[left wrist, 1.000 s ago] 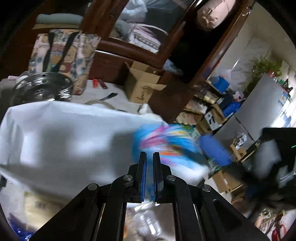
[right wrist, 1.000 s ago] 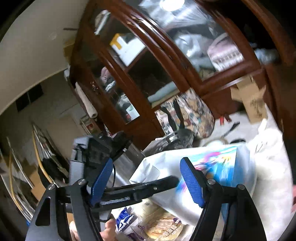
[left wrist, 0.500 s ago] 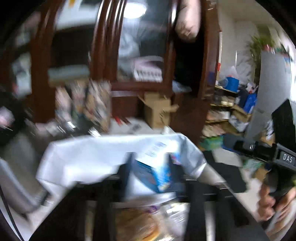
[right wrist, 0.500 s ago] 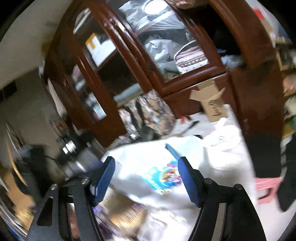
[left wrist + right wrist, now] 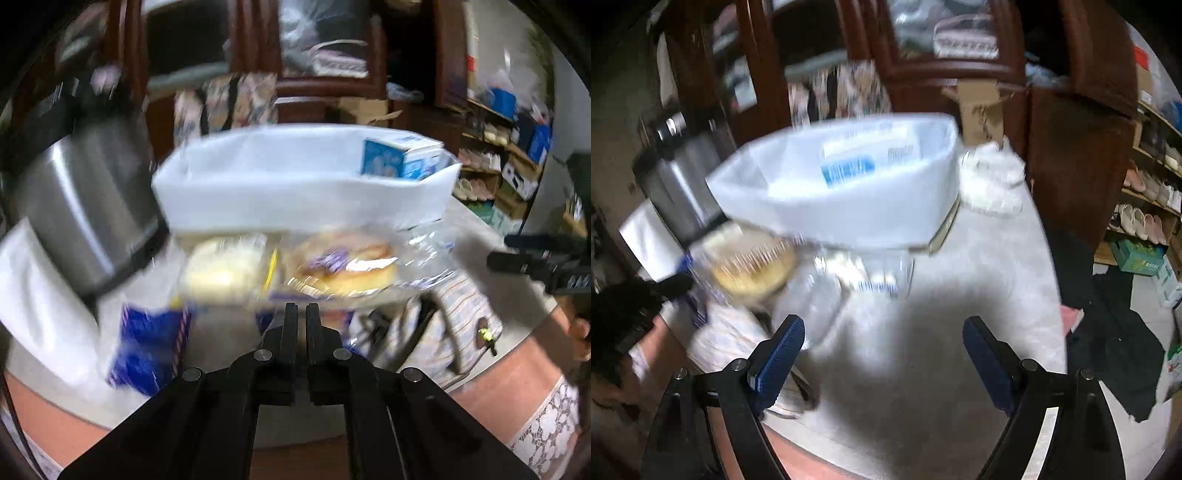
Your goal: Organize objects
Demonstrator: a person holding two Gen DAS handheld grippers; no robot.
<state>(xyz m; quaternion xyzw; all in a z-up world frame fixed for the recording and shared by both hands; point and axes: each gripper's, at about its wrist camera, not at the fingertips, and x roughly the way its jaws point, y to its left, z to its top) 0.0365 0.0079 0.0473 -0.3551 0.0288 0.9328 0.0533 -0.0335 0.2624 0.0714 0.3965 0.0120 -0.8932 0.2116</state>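
Observation:
A white bag (image 5: 295, 188) stands open on the table, with a blue-and-white carton (image 5: 399, 158) inside at its right end. It also shows in the right wrist view (image 5: 842, 195), carton (image 5: 849, 168) inside. In front of it lie wrapped buns (image 5: 343, 266) and a pale wrapped pastry (image 5: 221, 273). My left gripper (image 5: 301, 314) is shut and empty, just short of the buns. My right gripper (image 5: 882, 354) is open and empty above the bare table, behind a clear plastic pack (image 5: 864, 277).
A steel pot (image 5: 85, 214) stands left of the bag. A blue packet (image 5: 147, 343) and a striped pouch (image 5: 439, 332) lie near the front edge. A crumpled white bag (image 5: 991, 181) sits right of the bag. A wooden cabinet (image 5: 960, 66) stands behind.
The carton, held by my left gripper a second ago, now sits in the white bag. Both grippers have pulled back and tilted down toward the table. The views are blurred by motion.

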